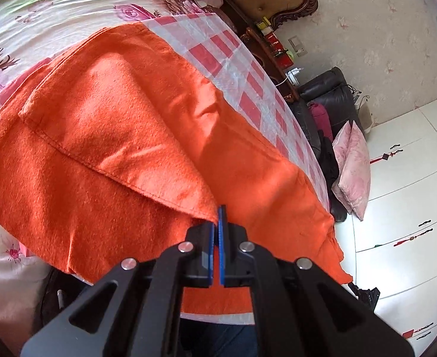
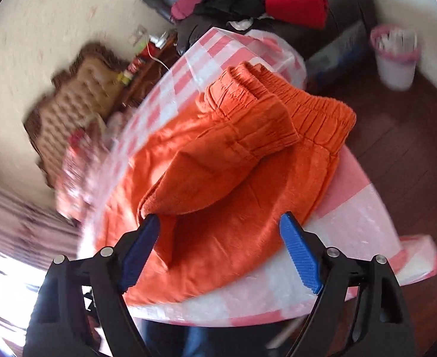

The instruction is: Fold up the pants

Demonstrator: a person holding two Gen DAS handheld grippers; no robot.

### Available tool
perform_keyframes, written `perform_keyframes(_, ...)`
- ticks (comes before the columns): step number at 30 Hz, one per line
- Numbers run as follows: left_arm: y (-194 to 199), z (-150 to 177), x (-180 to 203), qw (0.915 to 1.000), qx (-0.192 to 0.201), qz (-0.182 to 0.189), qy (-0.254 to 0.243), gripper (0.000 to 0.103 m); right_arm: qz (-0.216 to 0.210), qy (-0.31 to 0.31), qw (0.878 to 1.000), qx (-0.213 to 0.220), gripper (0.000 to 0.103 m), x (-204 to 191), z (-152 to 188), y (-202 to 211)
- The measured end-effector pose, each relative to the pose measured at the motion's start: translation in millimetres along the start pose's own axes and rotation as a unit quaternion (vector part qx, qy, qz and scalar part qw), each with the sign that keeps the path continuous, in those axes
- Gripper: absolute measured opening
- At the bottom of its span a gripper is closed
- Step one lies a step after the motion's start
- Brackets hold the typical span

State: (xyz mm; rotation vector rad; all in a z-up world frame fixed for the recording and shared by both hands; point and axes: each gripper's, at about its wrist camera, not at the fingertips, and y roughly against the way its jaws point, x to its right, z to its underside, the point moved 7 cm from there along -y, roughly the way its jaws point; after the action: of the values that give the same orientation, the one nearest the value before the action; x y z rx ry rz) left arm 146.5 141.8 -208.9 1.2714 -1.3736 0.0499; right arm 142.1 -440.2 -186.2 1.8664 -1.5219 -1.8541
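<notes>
Orange pants (image 1: 135, 136) spread on pink checked cloth (image 1: 248, 89), filling centre of left wrist view; elastic waistband (image 2: 316, 110) at upper right of right wrist view. Left gripper (image 1: 218, 223) clenched on hemmed corner (image 1: 209, 211) of upper layer, low centre of frame. Right gripper (image 2: 218, 226) released, jaws wide apart, hovering above rounded fold edge (image 2: 171, 205) at lower centre; left pad close to or touching that edge, cannot tell which. Right view blurred at left side.

Judged step: carrying held corner across to make next fold. Advice: keep pinch firm, lift just enough to clear lower layer, lay hem parallel to waistband, pin fold edge with free tool, smooth before letting go.
</notes>
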Motion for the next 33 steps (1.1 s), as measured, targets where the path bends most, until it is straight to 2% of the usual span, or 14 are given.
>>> perform_keyframes(6,1,0,-6,0.9999,-0.003,0.008,0.008,0.002,-0.075,-0.064,0.995,0.0,0.084,2,-10,7)
perform_keyframes(12,-5,1,-7,0.9999,-0.008,0.011,0.011,0.002,-0.052,-0.057,0.997,-0.004,0.084,-2,-26,-9)
perform_keyframes(14,-3,-1,-11,0.9997,-0.003,0.014,0.021,0.008,-0.042,-0.04,0.998,-0.001,0.083,-10,-32,-11)
perform_keyframes(15,-1,-4,-14,0.9994,0.0,0.016,0.03,0.019,-0.017,-0.022,1.0,-0.002,0.079,-12,-35,-15)
perform_keyframes(16,1,-6,-17,0.9992,0.004,0.015,0.036,0.026,0.002,-0.009,1.0,-0.007,0.06,-14,-37,-19)
perform_keyframes(17,2,-8,-20,0.9991,0.008,0.015,0.04,0.028,0.024,0.008,1.0,-0.014,0.04,-16,-38,-25)
perform_keyframes(19,4,-12,-27,0.9986,0.013,0.013,0.05,0.03,0.061,0.022,0.998,-0.017,0.021,-16,-39,-30)
perform_keyframes(20,5,-15,-31,0.9981,0.014,0.012,0.059,0.031,0.068,0.023,0.997,-0.018,0.016,-14,-39,-31)
perform_keyframes(23,8,-22,-40,0.9956,0.018,0.029,0.088,0.031,0.081,0.025,0.996,-0.009,0.011,-14,-44,-28)
perform_keyframes(27,14,-36,-48,0.9923,0.026,0.034,0.116,0.029,0.092,0.025,0.995,-0.003,0.01,-14,-50,-24)
perform_keyframes(30,19,-43,-58,0.9882,0.031,0.039,0.145,0.015,0.093,0.013,0.996,0.0,0.009,-12,-57,-22)
perform_keyframes(33,22,-40,-62,0.9856,0.029,0.043,0.161,0.014,0.095,0.009,0.995,0.006,0.009,-13,-62,-20)
